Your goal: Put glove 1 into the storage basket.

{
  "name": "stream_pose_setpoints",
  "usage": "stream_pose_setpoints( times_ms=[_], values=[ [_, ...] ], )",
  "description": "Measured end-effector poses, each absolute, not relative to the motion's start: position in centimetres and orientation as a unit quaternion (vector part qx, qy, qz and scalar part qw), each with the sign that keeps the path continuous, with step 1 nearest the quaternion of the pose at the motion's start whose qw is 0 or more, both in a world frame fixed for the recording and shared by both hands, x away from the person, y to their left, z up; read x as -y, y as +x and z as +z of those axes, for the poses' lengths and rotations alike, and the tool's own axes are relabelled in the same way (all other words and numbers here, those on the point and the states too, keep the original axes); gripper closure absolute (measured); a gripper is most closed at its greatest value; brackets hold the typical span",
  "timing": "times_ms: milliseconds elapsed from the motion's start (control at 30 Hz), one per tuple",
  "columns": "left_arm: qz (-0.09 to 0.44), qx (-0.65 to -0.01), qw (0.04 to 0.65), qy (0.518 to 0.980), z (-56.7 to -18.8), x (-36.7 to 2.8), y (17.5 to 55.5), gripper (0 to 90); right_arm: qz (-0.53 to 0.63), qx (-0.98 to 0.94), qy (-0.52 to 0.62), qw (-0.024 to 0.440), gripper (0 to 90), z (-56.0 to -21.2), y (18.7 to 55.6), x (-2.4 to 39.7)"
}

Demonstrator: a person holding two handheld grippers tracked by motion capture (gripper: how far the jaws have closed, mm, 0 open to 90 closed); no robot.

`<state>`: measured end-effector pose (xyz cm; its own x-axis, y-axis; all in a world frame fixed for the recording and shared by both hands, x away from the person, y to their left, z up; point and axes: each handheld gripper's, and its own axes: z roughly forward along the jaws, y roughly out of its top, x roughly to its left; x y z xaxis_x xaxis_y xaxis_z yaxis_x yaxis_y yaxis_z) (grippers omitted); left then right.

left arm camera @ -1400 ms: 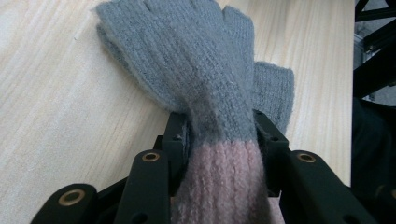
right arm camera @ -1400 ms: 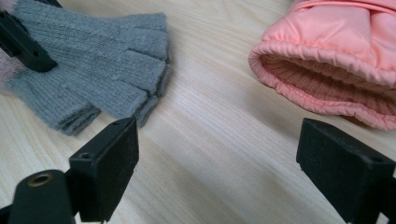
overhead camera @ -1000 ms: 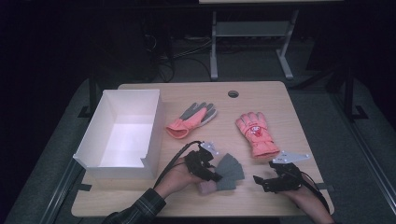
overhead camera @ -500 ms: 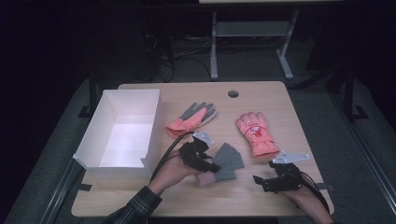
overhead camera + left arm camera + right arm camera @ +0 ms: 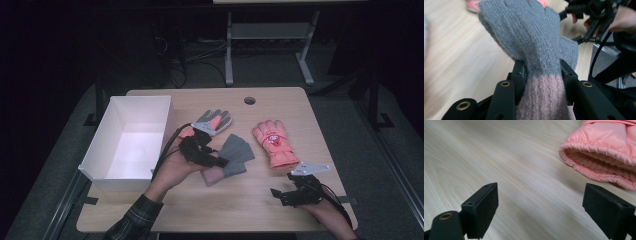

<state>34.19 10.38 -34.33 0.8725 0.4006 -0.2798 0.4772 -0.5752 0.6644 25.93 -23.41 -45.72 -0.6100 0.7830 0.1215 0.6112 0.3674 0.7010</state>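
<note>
- Three gloves share the table (image 5: pixel 280 210): a grey knit glove (image 5: pixel 237 155) with a pink cuff, a salmon padded glove (image 5: pixel 274 143), and a grey-and-salmon glove (image 5: pixel 211 122) lying flat.
- Left tool (image 5: pixel 212 159) pinches the grey knit glove at the line where grey meets pink, one jaw on each side, and holds it clear of the table near the centre.
- Seen from above, the grey-and-salmon glove lies just at 11 o'clock of the held glove, partly under the left hand (image 5: pixel 176 167).
- At 9 o'clock of that hand stands an open white box (image 5: pixel 90 160), its near wall close to the wrist.
- At 2 o'clock of the held glove lies the salmon padded glove, apart from it.
- Right tool (image 5: pixel 280 196) rests at 5 o'clock on the table, jaws spread wide with bare wood between them; the padded glove's cuff (image 5: pixel 599 167) lies just beyond its right jaw.
</note>
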Motion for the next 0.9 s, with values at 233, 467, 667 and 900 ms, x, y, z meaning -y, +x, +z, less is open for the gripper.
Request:
stream_pose_setpoints(
  times_ms=[233,467,667,900],
  values=[
    [-0.030,-0.269,0.411,0.870,-32.4,-13.3,35.2,64.3,0.366,-0.817,0.431,0.115,13.0,-45.8,26.0,23.6],
    [-0.009,-0.298,0.430,0.852,-31.0,-16.6,35.8,64.3,0.367,-0.816,0.431,0.115,13.2,-45.8,26.0,23.7],
    [0.013,-0.331,0.438,0.835,-30.5,-19.4,36.3,64.3,0.368,-0.815,0.434,0.113,13.2,-45.8,26.0,23.8],
    [0.039,-0.365,0.448,0.815,-29.9,-22.6,36.5,64.3,0.369,-0.816,0.431,0.115,13.2,-45.7,25.9,23.7]
  ],
)
